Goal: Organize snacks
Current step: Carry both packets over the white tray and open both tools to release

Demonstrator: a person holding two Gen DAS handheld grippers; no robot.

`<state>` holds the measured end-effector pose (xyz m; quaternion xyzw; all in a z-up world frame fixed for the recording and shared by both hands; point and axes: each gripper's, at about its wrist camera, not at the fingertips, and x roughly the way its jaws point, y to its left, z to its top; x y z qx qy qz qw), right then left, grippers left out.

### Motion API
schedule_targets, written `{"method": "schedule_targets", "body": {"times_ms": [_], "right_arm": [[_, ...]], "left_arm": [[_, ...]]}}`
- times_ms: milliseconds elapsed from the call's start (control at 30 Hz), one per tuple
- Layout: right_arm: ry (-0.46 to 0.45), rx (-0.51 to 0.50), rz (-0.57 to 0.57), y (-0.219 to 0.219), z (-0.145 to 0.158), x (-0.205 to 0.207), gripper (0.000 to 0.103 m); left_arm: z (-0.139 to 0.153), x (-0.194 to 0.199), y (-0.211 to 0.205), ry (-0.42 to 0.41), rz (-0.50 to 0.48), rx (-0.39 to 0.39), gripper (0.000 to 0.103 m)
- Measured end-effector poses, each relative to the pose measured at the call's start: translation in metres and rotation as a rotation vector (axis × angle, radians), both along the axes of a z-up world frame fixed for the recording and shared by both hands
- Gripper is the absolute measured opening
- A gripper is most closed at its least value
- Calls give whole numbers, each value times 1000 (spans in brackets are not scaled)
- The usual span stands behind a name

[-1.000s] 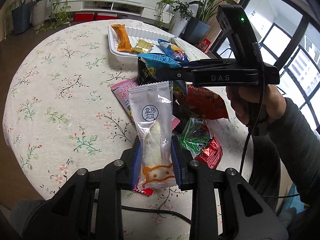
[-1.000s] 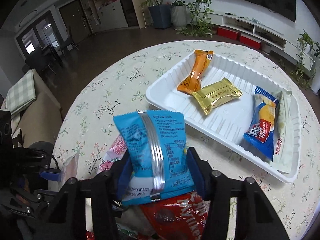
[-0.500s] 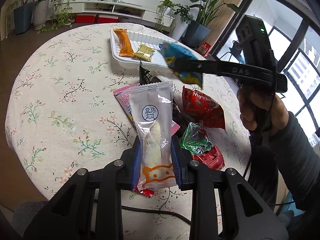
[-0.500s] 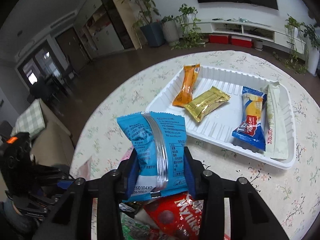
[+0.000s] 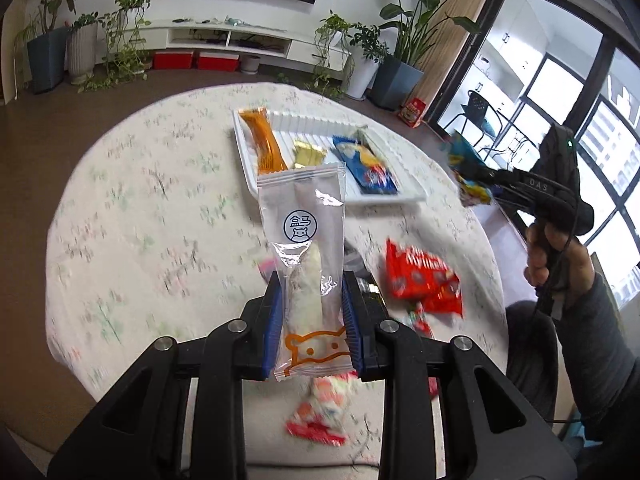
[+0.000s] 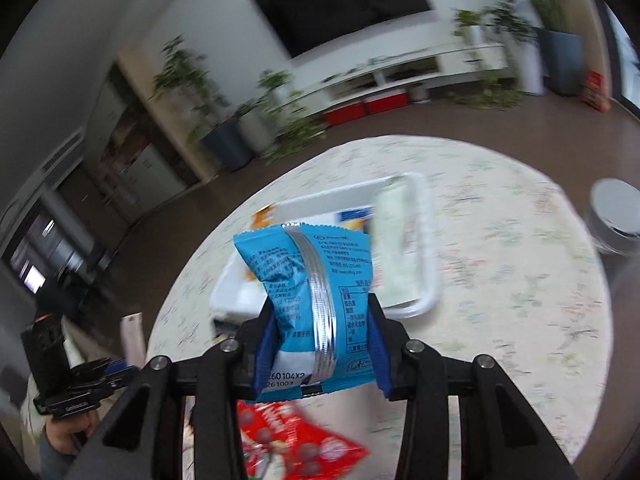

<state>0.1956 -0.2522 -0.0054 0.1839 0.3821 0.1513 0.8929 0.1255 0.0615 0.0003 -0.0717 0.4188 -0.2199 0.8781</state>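
My left gripper [image 5: 312,320] is clamped on a clear white snack packet [image 5: 306,248], held upright above the floral surface [image 5: 160,216]. My right gripper [image 6: 320,344] grips a blue snack bag [image 6: 312,292] over the near edge of the white tray [image 6: 428,240]. A red packet [image 5: 420,280] lies loose on the surface.

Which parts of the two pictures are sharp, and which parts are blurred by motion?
Left wrist view: the clear packet in the left gripper is sharp, while the floral tablecloth, the white tray and the red packet are smeared. Right wrist view: the blue packet in the right gripper is sharp; the tray, the table and the room are streaked, with fisheye bending at the edges.
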Motion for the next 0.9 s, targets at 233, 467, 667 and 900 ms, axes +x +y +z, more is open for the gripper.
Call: {"method": "schedule_targets", "body": {"times_ms": [233, 467, 667, 900], "right_arm": [[-49, -79, -144, -25, 35, 23, 43], [-97, -155, -43, 27, 55, 82, 43], [-15, -237, 48, 75, 26, 137, 43], [82, -294, 98, 105, -19, 169, 43]], "left_arm": [[34, 74, -14, -46, -14, 62, 25], [42, 154, -48, -34, -32, 114, 25], [0, 201, -86, 42, -57, 172, 25], [-37, 221, -108, 70, -87, 228, 26]]}}
